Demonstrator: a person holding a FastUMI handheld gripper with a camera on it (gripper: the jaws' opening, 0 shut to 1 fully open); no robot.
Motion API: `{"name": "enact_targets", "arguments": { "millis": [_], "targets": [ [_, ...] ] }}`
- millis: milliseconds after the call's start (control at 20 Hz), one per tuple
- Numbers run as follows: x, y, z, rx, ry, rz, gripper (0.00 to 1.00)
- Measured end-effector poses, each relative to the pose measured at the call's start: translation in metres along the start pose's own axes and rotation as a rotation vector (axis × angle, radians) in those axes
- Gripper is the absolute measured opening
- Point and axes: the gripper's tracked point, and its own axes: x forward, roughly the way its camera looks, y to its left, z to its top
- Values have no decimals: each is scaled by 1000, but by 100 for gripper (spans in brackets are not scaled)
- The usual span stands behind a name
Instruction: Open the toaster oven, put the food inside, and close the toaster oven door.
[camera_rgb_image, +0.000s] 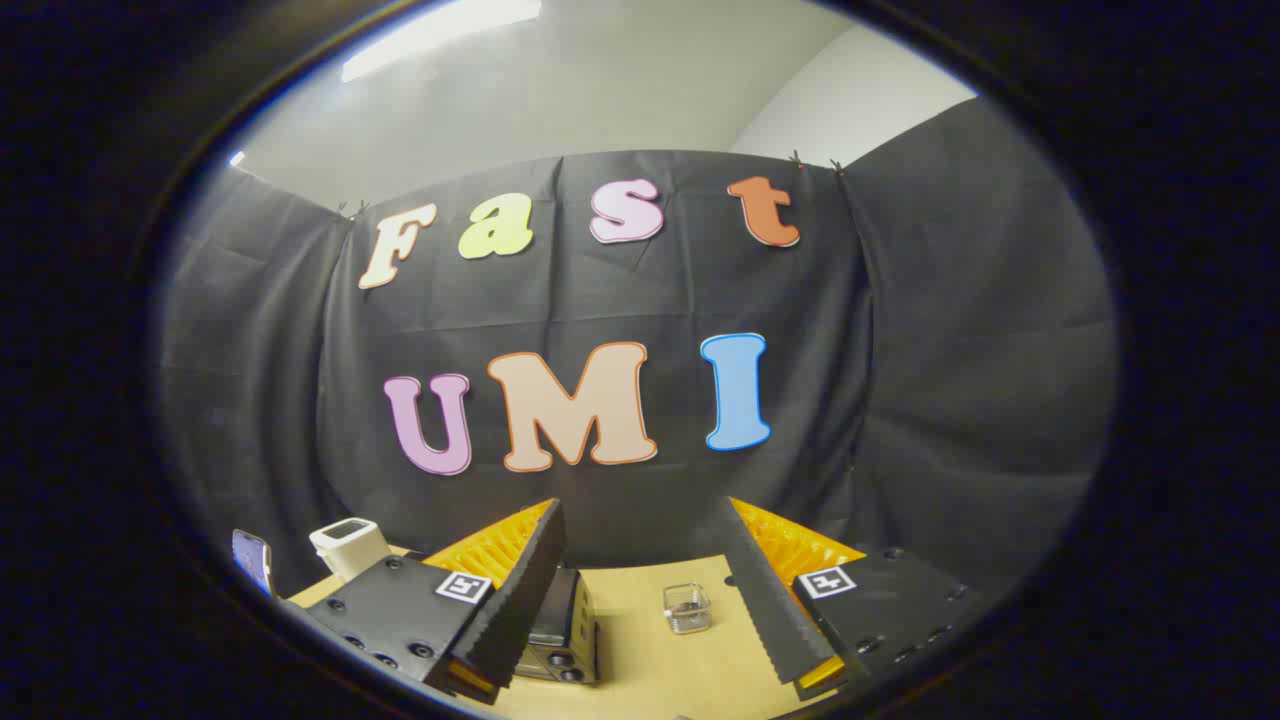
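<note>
Opening step, not yet begun, by the look of it: gripper held high above the worktop, fingers spread wide apart and pinching nothing

Toaster oven low on the worktop, dark, partly hidden behind the left finger, just ahead of and below that fingertip; knobs or controls faintly seen along its near lower edge, door and handle too hidden to tell whether shut or open, though judged shut since nothing about it suggests otherwise

Small clear container standing on the worktop between the two fingers, nearer the right finger, apart from the toaster oven; likely the food holder, contents too small to make out

Off to the left past the left finger, a white device with a small screen and a phone-like object propped near the worktop's edge; no part in the task

Next move, as a judgement: lower and tilt down toward the toaster oven, bring its door handle between the spread fingers, close on it and pull to swing the door open; only then back for the clear container

Chief need: a clearer sight of the handle first, since the left finger masks most of the oven front
</note>
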Motion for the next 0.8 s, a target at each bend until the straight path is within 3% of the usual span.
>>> {"name": "enact_targets", "arguments": {
  "millis": [800],
  "targets": [
    [-10,42,-16,18,0,12,95]
  ]
}}
